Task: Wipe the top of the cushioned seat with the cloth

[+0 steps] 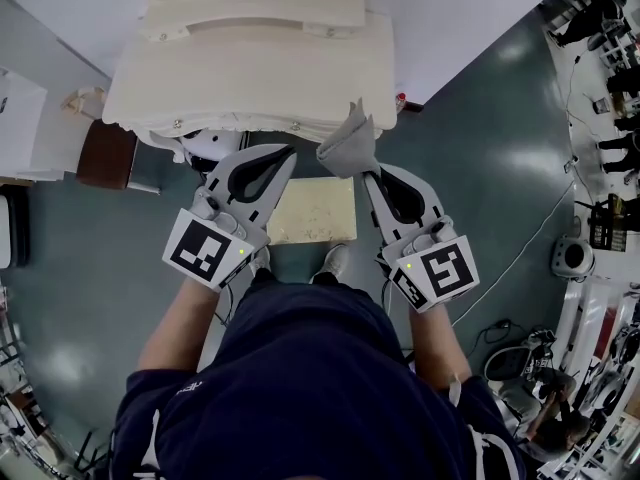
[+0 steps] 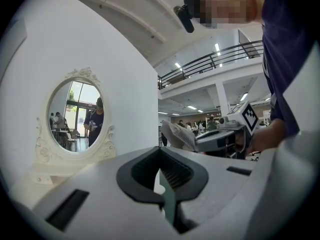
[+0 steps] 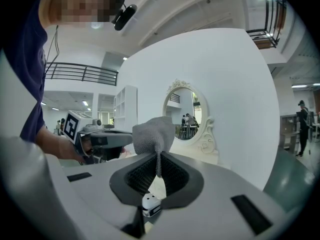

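Note:
The cushioned seat (image 1: 312,209) is a pale beige square low down in front of me, between the two grippers in the head view. My right gripper (image 1: 365,172) is shut on a corner of a grey cloth (image 1: 347,142), which stands up bunched above the jaw tips, over the seat's far right corner. In the right gripper view the cloth (image 3: 151,132) rises from the closed gripper (image 3: 159,155). My left gripper (image 1: 289,151) is shut with nothing in it, above the seat's far left edge. In the left gripper view that gripper (image 2: 161,150) points towards the white wall.
A white ornate dressing table (image 1: 250,68) stands just beyond the seat, with its oval mirror (image 2: 75,115) against the wall. A brown box (image 1: 105,154) sits at the left. Cables and white equipment (image 1: 573,256) lie on the green floor at the right. My shoes (image 1: 334,259) touch the seat's near edge.

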Demonstrator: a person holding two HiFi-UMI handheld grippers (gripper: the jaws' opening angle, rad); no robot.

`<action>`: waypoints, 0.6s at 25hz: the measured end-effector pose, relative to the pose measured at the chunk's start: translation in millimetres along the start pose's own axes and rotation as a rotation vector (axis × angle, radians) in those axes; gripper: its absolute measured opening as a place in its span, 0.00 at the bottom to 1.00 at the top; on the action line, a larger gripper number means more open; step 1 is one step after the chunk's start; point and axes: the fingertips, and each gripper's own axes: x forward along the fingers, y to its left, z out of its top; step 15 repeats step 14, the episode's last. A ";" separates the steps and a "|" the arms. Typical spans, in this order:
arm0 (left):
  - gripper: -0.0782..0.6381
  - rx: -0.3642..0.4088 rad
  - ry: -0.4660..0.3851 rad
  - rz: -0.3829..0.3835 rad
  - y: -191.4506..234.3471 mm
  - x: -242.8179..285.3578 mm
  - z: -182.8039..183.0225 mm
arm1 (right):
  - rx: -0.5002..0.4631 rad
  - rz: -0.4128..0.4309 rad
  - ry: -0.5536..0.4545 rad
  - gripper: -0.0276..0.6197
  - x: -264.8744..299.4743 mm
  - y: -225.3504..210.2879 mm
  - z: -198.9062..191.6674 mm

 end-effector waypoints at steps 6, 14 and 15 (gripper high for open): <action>0.12 -0.005 0.003 -0.006 -0.7 -5.7 -7.9 | 0.011 -0.007 0.013 0.10 -0.8 4.1 -9.0; 0.12 -0.010 0.005 -0.010 -4.9 -10.0 -10.4 | 0.016 -0.006 0.020 0.10 -3.7 11.4 -13.3; 0.12 -0.010 0.005 -0.010 -4.9 -10.0 -10.4 | 0.016 -0.006 0.020 0.10 -3.7 11.4 -13.3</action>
